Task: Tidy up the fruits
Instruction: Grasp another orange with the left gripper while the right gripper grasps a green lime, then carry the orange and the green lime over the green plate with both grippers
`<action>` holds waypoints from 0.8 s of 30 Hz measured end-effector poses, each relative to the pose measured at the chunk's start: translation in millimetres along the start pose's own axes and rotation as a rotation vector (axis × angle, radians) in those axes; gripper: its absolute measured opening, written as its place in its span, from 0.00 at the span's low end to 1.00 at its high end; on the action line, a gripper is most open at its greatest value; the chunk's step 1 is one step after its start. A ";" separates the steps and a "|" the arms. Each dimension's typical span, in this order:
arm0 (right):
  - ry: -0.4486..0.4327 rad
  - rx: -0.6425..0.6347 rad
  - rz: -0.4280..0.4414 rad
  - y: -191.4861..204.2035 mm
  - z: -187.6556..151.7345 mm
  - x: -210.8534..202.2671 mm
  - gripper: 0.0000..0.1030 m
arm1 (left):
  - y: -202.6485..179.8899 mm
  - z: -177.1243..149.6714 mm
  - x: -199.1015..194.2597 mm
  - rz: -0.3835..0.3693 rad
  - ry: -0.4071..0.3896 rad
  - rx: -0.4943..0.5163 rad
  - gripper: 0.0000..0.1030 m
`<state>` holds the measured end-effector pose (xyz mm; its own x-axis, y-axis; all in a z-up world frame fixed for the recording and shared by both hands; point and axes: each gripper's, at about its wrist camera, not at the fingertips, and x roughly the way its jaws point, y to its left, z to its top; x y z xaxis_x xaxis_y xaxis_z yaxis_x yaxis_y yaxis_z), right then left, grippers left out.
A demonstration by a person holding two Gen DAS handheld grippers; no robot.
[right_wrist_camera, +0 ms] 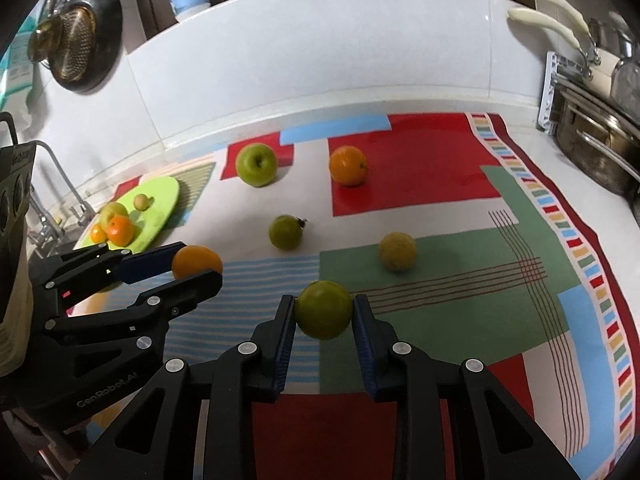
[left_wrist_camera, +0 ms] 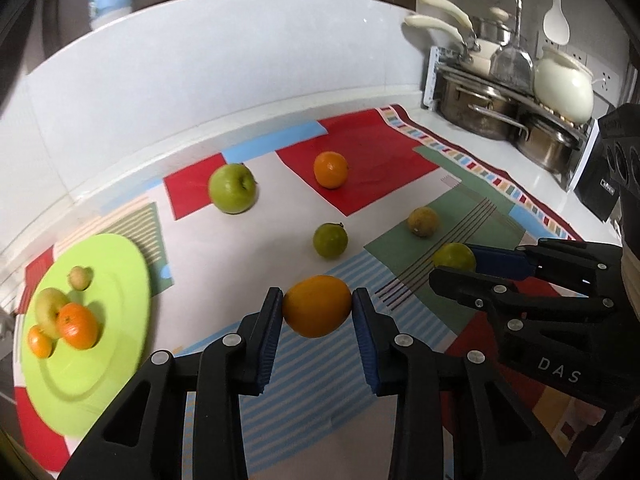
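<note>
I have an orange (left_wrist_camera: 317,306) pinched between my left gripper's (left_wrist_camera: 317,309) blue pads at the lower centre of the left wrist view, the jaws closed in tight against its sides. My right gripper (right_wrist_camera: 323,315) clamps a green citrus fruit (right_wrist_camera: 323,315) the same way, at the lower centre of the right wrist view. In each view the other gripper shows at the frame's edge with its fruit.

Four fruits lie loose on the patchwork cloth (right_wrist_camera: 420,200): one green apple (right_wrist_camera: 256,165) at upper left, one orange (right_wrist_camera: 348,165) on the red patch beside it, one small green citrus (right_wrist_camera: 285,233) in the middle, and one yellowish fruit (right_wrist_camera: 397,251) on the green patch to the right.

At the left edge sits one lime-green plate (left_wrist_camera: 104,344) carrying four pieces: two small oranges (left_wrist_camera: 77,325), one yellow-green apple (left_wrist_camera: 50,308) and one tiny pale fruit (left_wrist_camera: 79,278).

Steel pots (left_wrist_camera: 480,104) and one cream pot (left_wrist_camera: 563,89) stand at upper right.
</note>
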<state>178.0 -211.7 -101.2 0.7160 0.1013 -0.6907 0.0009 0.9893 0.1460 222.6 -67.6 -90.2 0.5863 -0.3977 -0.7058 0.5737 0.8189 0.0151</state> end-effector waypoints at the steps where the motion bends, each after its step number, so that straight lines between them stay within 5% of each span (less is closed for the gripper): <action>1: -0.007 -0.005 0.003 2.3 0.5 -3.4 0.29 | 0.9 -0.9 -5.0 0.009 -0.005 -0.008 0.34; 24: -0.151 -0.131 0.105 77.3 4.7 -65.8 0.29 | 39.4 -31.8 -113.6 0.178 -0.137 -0.165 0.34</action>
<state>134.2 -142.4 -41.2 0.8037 0.1977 -0.5612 -0.1630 0.9803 0.1119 160.4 23.0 -31.9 0.7475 -0.2849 -0.6000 0.3608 0.9326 0.0067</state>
